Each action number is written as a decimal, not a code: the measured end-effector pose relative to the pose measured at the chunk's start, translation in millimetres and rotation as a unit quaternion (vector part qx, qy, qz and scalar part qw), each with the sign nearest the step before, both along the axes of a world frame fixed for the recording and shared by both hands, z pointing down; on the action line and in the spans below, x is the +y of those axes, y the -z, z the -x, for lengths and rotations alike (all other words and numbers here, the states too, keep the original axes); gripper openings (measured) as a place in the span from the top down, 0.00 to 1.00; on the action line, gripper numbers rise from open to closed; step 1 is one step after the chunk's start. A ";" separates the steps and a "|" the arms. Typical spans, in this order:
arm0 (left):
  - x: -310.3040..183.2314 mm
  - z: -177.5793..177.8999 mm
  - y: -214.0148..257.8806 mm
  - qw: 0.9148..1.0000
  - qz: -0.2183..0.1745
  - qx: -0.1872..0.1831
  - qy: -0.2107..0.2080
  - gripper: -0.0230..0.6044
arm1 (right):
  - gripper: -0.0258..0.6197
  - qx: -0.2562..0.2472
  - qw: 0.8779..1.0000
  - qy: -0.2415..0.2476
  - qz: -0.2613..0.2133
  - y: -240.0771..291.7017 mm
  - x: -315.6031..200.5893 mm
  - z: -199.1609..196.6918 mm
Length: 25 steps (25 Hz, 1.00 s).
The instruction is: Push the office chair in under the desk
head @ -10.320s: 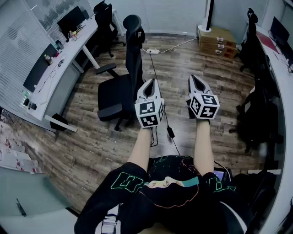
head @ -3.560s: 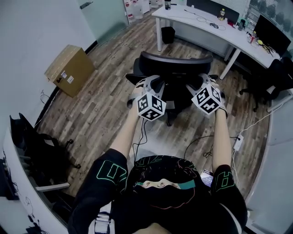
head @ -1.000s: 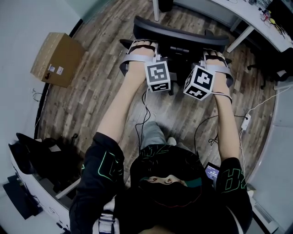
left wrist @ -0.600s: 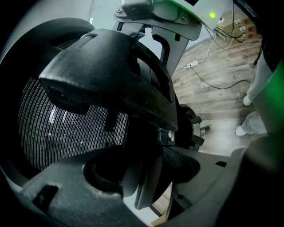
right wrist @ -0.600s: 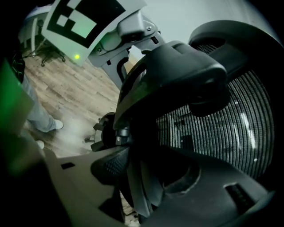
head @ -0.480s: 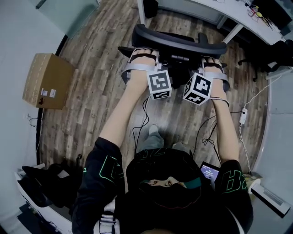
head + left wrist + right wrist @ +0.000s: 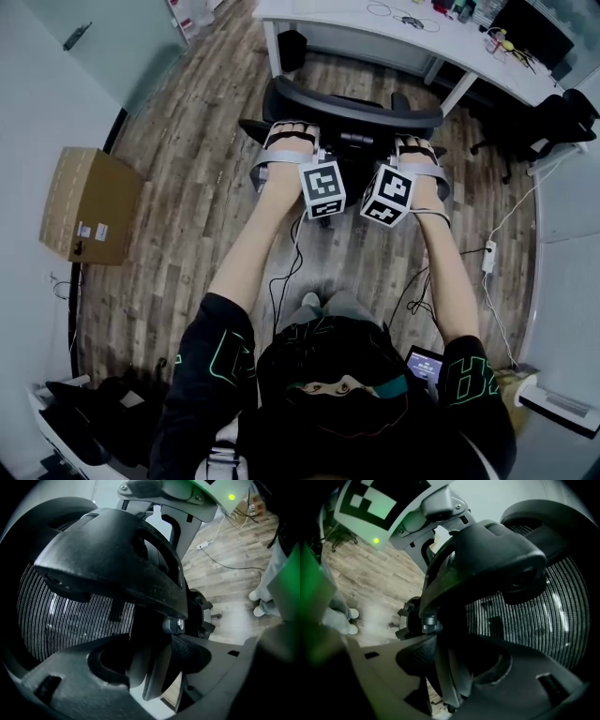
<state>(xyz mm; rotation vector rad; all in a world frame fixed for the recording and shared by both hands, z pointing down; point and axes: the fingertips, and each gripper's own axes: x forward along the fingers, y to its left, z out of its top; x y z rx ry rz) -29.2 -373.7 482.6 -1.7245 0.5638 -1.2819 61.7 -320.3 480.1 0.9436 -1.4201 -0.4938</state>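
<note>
A black mesh office chair (image 7: 356, 98) stands with its seat toward the white desk (image 7: 394, 33), its backrest toward me. My left gripper (image 7: 291, 131) is closed over the left part of the backrest's top edge. The right gripper (image 7: 417, 145) holds the right part of that edge. In the left gripper view the jaws (image 7: 164, 653) straddle the backrest frame, with the mesh (image 7: 70, 616) behind. The right gripper view shows the same: jaws (image 7: 440, 653) on the frame beside the mesh (image 7: 534, 620). The chair's seat is hidden under the backrest.
A black bin (image 7: 292, 49) sits by the desk's left leg. A cardboard box (image 7: 89, 206) stands by the left wall. Cables and a power strip (image 7: 487, 255) lie on the wood floor at right. Another black chair (image 7: 553, 122) stands at the far right.
The chair and both grippers have moved forward toward the desk, and more of the desk top has come into view. Both grips on the backrest are unchanged.
</note>
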 end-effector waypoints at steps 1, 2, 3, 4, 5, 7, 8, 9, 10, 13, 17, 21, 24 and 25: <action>-4.0 -0.8 -0.9 1.000 0.001 0.000 -0.001 0.51 | 0.62 0.000 1.000 0.000 0.000 -1.0 -3.8 -0.6; -8.6 -2.1 -0.5 1.000 0.002 0.000 -0.003 0.51 | 0.62 -0.001 1.000 0.001 -0.001 -0.9 -8.2 -1.8; -14.0 -4.3 0.8 1.000 0.002 0.002 -0.004 0.51 | 0.62 0.000 1.000 0.001 -0.003 0.6 -13.7 -3.9; -19.9 -7.0 2.3 1.000 0.001 0.003 -0.005 0.51 | 0.62 0.001 1.000 0.002 -0.007 2.9 -19.7 -6.4; -25.6 -9.7 3.2 1.000 0.000 0.004 -0.005 0.51 | 0.62 0.002 1.000 0.001 -0.010 4.6 -25.5 -8.9; -36.9 -13.7 3.1 1.000 -0.003 0.003 -0.006 0.51 | 0.62 0.001 1.000 -0.001 -0.008 3.2 -35.7 -12.8; -42.4 -14.7 2.5 1.000 -0.004 0.003 -0.007 0.51 | 0.62 -0.002 1.000 -0.002 -0.006 1.3 -40.5 -13.8; -47.7 -15.4 1.5 1.000 -0.003 0.002 -0.008 0.51 | 0.62 -0.004 1.000 -0.002 -0.006 0.2 -45.2 -14.4; -53.1 -16.3 0.5 1.000 -0.002 0.000 -0.008 0.50 | 0.62 -0.006 1.000 -0.003 -0.007 0.2 -50.0 -15.0; -76.3 -23.5 0.6 1.000 0.001 -0.010 -0.006 0.50 | 0.62 -0.008 1.000 -0.006 -0.020 4.1 -70.6 -20.5; -106.5 -33.6 -3.7 1.000 0.004 -0.027 0.001 0.50 | 0.63 -0.012 1.000 -0.006 -0.013 -3.3 -99.5 -30.9; -134.3 -53.7 1.6 1.000 -0.009 -0.005 -0.014 0.50 | 0.63 0.008 1.000 -0.006 -0.021 1.7 -131.6 -53.7; -148.5 -68.2 0.4 1.000 -0.012 -0.006 -0.013 0.49 | 0.63 0.002 1.000 -0.008 -0.024 -0.8 -145.4 -67.8; -154.0 -75.5 0.8 1.000 -0.011 -0.008 -0.010 0.49 | 0.63 0.002 1.000 -0.007 -0.026 -0.4 -151.3 -75.1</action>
